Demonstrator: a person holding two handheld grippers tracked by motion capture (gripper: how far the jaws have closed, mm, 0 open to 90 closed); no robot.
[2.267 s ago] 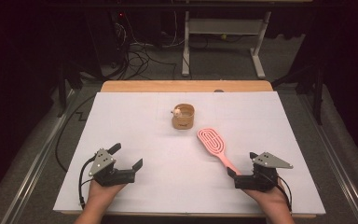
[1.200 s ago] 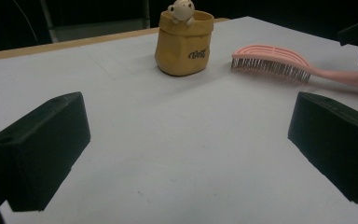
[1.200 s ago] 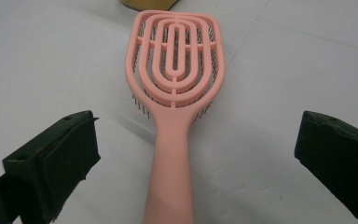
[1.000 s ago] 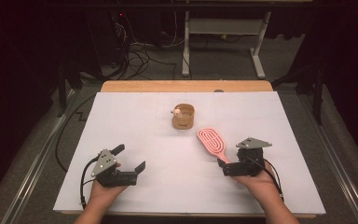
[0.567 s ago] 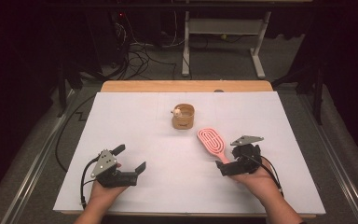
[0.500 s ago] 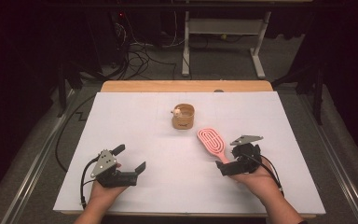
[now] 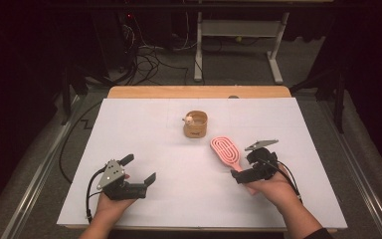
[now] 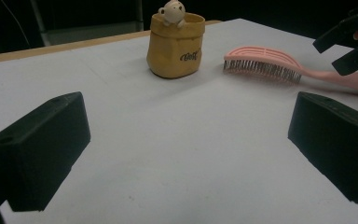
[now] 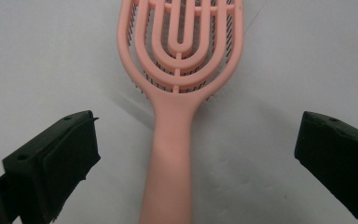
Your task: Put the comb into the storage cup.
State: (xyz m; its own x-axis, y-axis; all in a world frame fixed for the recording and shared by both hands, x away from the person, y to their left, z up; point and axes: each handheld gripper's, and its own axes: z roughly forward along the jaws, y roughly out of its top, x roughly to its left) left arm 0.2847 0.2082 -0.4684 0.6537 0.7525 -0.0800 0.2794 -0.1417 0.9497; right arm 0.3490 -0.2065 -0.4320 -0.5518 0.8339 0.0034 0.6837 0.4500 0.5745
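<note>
A pink hairbrush (image 7: pixel 225 150) lies bristles down on the white table sheet (image 7: pixel 144 134), handle toward me. My right gripper (image 7: pixel 245 165) is open and straddles that handle (image 9: pixel 170 154), with one jaw on each side and neither touching it. My left gripper (image 7: pixel 138 168) rests open at the near left, nothing between its jaws. Its view shows the brush (image 8: pixel 265 63) lying to the right of a small tan pouch (image 8: pixel 175 44). That pouch (image 7: pixel 195 124) stands upright near the table's middle, with a little bear figure (image 8: pixel 171 10) at its rim.
A wooden table edge (image 7: pixel 199 91) runs along the far side of the sheet. Behind it are cables (image 7: pixel 144 55) and a white metal stand (image 7: pixel 238 35) on the floor. Bare sheet lies between my two hands.
My right gripper has moved forward and left from the near right corner until its open jaws straddle the brush handle. The left gripper has barely moved.
</note>
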